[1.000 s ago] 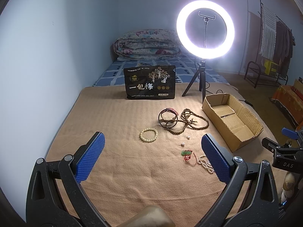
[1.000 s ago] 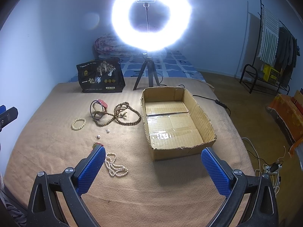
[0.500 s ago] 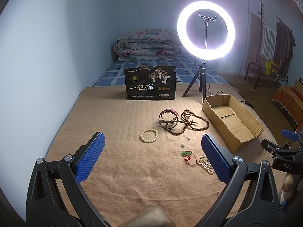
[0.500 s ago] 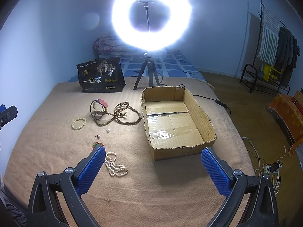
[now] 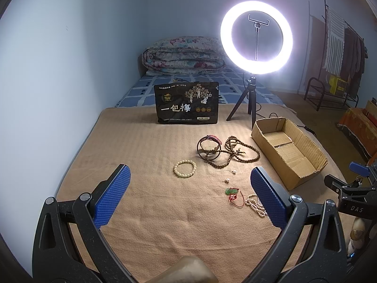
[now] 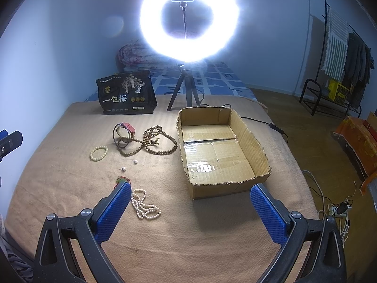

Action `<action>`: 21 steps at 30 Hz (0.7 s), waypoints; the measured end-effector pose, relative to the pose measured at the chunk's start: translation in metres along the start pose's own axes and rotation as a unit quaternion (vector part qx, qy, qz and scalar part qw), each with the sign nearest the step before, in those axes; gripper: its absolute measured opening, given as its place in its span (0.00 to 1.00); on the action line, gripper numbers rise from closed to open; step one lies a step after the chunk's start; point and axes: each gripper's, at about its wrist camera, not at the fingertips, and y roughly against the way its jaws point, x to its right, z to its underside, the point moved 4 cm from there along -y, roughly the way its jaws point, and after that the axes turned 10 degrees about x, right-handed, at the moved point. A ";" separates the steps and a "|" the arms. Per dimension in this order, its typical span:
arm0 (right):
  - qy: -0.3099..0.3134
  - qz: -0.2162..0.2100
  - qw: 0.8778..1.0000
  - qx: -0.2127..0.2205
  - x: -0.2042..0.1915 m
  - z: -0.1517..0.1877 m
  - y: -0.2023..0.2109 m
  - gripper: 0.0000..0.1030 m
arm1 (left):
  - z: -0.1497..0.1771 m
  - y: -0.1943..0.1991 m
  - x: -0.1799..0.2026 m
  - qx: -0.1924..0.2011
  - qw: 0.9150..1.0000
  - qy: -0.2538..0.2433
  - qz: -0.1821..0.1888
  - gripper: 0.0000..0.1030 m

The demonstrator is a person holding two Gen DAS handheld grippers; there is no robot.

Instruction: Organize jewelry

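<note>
Sitting on the bed (image 6: pixel 212 247), the cardboard box (image 6: pixel 256 151) holds nothing; both hand-held grippers, left (image 5: pixel 189 195) and right (image 6: pixel 190 214), gape released, jewelry outside.

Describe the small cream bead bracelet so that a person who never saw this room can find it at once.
Start at the cardboard box on the tan blanket and look to its left, past the long brown bead necklace. The cream bracelet lies flat just beyond the necklace, alone. It is one small closed ring of pale round beads, unlike the loose pearl strand nearer the right gripper.
</note>
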 end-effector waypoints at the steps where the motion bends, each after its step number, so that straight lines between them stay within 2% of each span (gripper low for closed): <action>1: -0.001 0.000 1.000 0.000 0.000 0.000 0.000 0.99 | 0.000 0.000 0.000 0.000 1.000 0.000 0.000 1.00; 21: 0.001 -0.008 1.000 -0.011 -0.003 0.003 -0.008 0.99 | 0.003 -0.011 -0.003 -0.011 1.000 0.003 -0.007 1.00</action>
